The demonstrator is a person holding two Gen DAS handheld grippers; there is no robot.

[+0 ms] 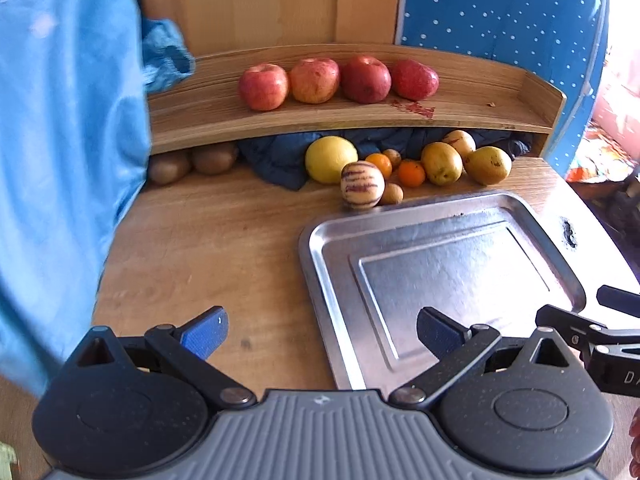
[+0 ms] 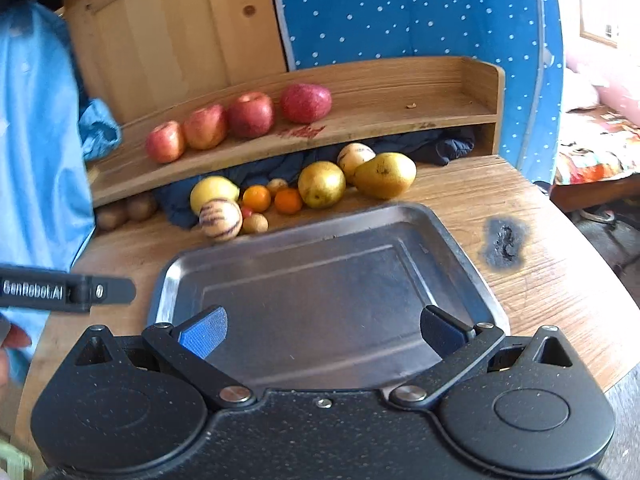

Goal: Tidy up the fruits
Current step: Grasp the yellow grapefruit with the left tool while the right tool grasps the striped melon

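Several red apples (image 1: 314, 80) (image 2: 250, 115) sit in a row on the wooden shelf (image 1: 460, 104) (image 2: 400, 96). Below it on the table lie a lemon (image 1: 330, 159) (image 2: 213, 192), a striped melon (image 1: 362, 185) (image 2: 220, 218), small oranges (image 1: 412, 173) (image 2: 288, 201), yellow pears (image 1: 487, 165) (image 2: 385, 175) and kiwis (image 1: 212, 158) (image 2: 140, 207). A steel tray (image 1: 440, 272) (image 2: 320, 280) lies bare in front of them. My left gripper (image 1: 322, 334) is open and empty over the tray's left edge. My right gripper (image 2: 322, 332) is open and empty over the tray's near end.
A dark blue cloth (image 1: 280, 160) (image 2: 440, 146) is stuffed under the shelf behind the fruit. A light blue fabric (image 1: 60, 140) (image 2: 36, 140) hangs at the left. The table (image 2: 540, 280) has a burnt black mark (image 2: 503, 242) right of the tray.
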